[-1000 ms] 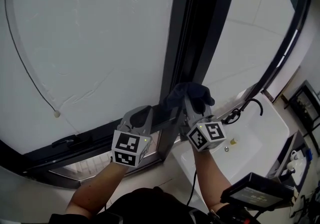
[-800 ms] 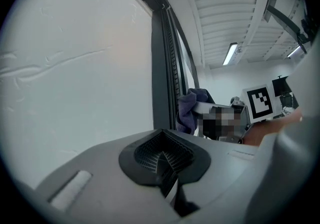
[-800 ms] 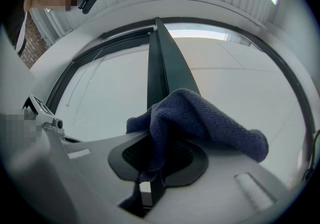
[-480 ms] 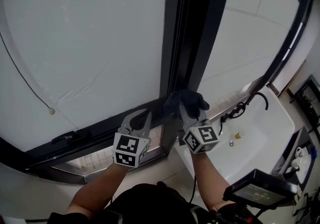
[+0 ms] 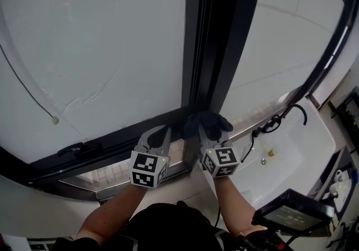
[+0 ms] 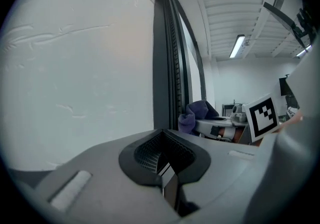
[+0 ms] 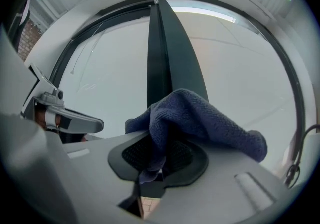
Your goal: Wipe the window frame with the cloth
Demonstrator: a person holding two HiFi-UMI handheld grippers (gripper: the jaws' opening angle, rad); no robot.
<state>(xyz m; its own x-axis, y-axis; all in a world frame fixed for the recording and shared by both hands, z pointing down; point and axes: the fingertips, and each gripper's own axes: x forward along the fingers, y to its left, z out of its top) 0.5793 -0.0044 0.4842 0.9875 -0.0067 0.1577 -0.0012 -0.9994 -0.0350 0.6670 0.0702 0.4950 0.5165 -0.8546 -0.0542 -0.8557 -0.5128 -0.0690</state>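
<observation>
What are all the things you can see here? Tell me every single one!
window frame: one, dark grey, upright post in the middle, bar along the bottom
glass panes: two, whitish, either side of the post
cloth: one, dark blue, at the foot of the post
cord: one, thin, pale knob at its end, over the left pane
handle: one, black, on the bottom bar, left
sink: one, white, lower right
tap: one, black, at the sink's back edge
left gripper: grey, shut, empty, left of the cloth
right gripper: grey, shut on the cloth
arms: two, bare, bottom edge
</observation>
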